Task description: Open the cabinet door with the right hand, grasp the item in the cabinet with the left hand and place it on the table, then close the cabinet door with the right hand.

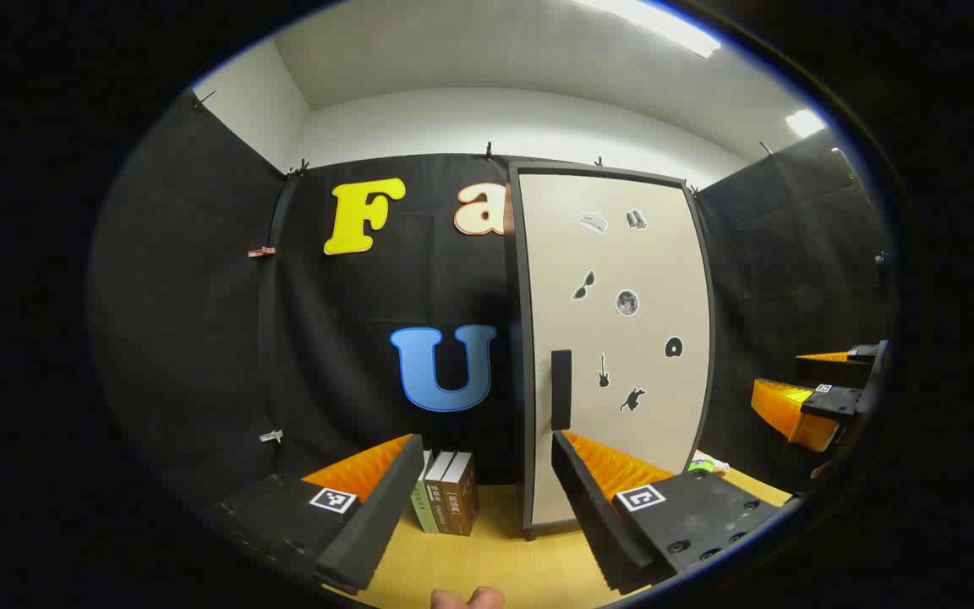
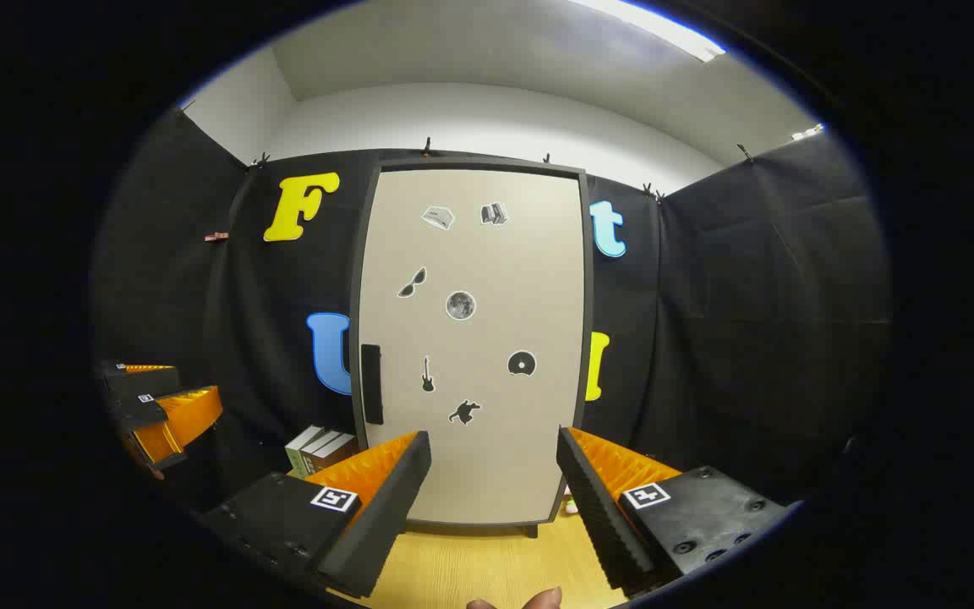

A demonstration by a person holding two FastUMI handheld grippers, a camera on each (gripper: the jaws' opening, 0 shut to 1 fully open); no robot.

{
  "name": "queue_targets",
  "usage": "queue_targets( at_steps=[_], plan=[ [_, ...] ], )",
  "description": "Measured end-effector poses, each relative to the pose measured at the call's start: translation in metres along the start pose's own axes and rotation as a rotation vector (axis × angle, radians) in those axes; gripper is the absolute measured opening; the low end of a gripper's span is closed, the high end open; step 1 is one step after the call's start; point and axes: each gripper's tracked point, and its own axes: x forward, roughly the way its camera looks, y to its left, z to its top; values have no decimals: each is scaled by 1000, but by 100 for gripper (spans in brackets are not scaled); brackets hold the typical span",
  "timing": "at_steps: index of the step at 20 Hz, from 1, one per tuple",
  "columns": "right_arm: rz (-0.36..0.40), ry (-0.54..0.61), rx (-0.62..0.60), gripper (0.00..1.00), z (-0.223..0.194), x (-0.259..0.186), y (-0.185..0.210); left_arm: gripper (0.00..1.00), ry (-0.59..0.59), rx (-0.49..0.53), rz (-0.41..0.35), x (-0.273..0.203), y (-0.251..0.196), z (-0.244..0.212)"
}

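In the left gripper view we see our left gripper (image 1: 487, 507) spread wide at the bottom of the frame, holding nothing, with the cabinet door (image 1: 614, 338) closed right of centre and books (image 1: 446, 503) standing low between the fingers. In the right gripper view, our right gripper (image 2: 491, 499) also gapes empty before the door, its handle (image 2: 371, 383) at centre left. The item inside is hidden.

Wooden table (image 1: 487, 558) bearing the shut cabinet (image 1: 614, 338), upright books (image 1: 445, 499) just beside it.
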Motion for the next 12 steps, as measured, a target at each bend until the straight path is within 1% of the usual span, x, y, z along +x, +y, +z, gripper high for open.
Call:
queue_targets(
  at_steps=[6,12],
  plan=[
    [-9,-17,6,98,6,-2,-3,96,-7,-6,3,-1,3,3],
    [-1,-9,10,98,5,-5,1,96,-10,6,2,-5,6,4]
  ],
)
